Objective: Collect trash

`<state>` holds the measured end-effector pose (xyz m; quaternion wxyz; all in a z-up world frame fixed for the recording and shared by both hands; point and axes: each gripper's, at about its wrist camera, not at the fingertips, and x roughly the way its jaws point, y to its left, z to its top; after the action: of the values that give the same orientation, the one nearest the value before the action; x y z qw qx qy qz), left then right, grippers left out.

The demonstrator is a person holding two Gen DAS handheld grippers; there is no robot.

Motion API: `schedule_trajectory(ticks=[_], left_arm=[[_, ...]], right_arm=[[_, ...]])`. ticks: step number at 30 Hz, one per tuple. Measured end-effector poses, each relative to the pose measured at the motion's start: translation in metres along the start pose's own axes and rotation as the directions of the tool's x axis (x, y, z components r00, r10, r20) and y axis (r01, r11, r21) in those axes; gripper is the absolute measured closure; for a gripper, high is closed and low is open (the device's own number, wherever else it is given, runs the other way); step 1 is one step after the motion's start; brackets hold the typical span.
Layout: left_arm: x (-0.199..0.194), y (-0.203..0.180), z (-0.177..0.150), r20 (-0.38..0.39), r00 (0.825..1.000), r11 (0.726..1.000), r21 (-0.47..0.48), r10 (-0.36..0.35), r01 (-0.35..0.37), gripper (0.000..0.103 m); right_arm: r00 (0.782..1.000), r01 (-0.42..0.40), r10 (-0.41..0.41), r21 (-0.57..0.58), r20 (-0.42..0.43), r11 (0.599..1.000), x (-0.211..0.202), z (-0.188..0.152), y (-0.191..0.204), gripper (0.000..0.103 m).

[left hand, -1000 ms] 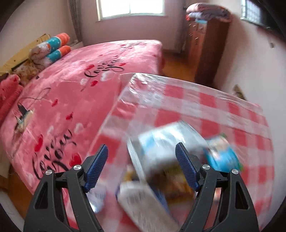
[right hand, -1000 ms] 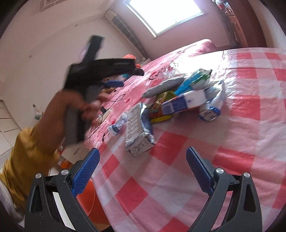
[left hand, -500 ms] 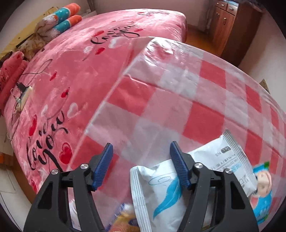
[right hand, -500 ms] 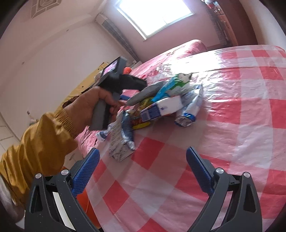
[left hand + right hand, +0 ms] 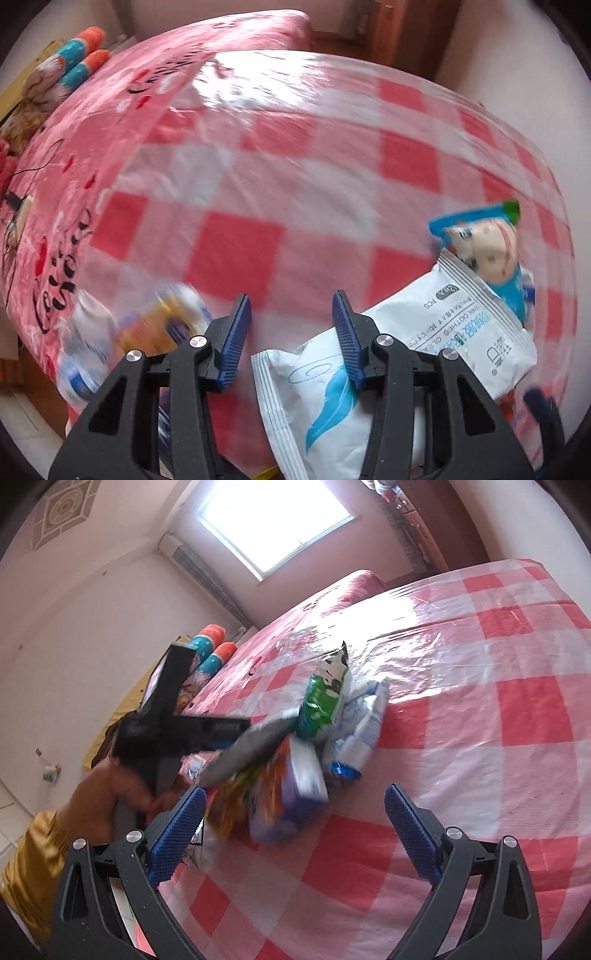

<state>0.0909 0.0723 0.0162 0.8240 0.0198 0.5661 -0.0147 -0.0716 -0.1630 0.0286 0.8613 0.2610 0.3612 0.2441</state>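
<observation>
Orange packet [image 5: 162,325] motion-blurred; white pouch [image 5: 325,406] cut off below

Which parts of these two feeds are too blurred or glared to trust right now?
Left wrist view: wrappers at lower left are smeared by motion; the white pouch reads sharp. Right wrist view: window blown out, glare on the plastic cloth, pile's near packets blurred.

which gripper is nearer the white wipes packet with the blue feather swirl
Left. The left gripper, its jaws just closing, straddles the white wipes packet's edge. The right gripper hangs open over the checked tablecloth, apart from the trash pile.
</observation>
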Motion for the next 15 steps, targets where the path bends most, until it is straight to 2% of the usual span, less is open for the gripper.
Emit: schedule_trajectory(ticks=[4, 6, 8, 10, 13, 15], left_arm=[[-0.011, -0.019, -0.022, -0.016, 0.998, 0.997, 0.052, -0.063, 0.064, 0.056], [-0.022, -0.022, -0.031, 0.014, 0.998, 0.995, 0.075, -0.065, 0.063, 0.055], [-0.041, -0.018, -0.041, 0.078, 0.996, 0.996, 0.078, -0.040, 0.034, 0.054], [-0.058, -0.006, -0.053, 0.124, 0.992, 0.999, 0.041, -0.025, 0.020, 0.053], [-0.080, 0.018, -0.080, 0.190, 0.981, 0.998, -0.051, 0.042, -0.033, 0.051], [-0.085, 0.033, -0.092, 0.201, 0.978, 0.994, -0.099, 0.054, -0.034, 0.049]], right_arm=[[0.999, 0.024, -0.025, 0.026, 0.033, 0.999, -0.011, 0.004, -0.011, 0.007], [0.998, 0.047, -0.049, 0.041, 0.045, 0.998, -0.015, 0.006, -0.018, 0.007], [0.997, 0.054, -0.057, 0.069, 0.045, 0.996, -0.016, 0.007, -0.026, 0.007], [0.997, 0.051, -0.055, 0.084, 0.045, 0.995, -0.019, 0.008, -0.032, 0.007], [0.999, 0.045, -0.047, 0.061, 0.027, 0.997, -0.014, 0.010, -0.031, 0.007], [0.999, 0.038, -0.038, 0.023, 0.003, 0.999, -0.011, 0.008, -0.025, 0.007]])
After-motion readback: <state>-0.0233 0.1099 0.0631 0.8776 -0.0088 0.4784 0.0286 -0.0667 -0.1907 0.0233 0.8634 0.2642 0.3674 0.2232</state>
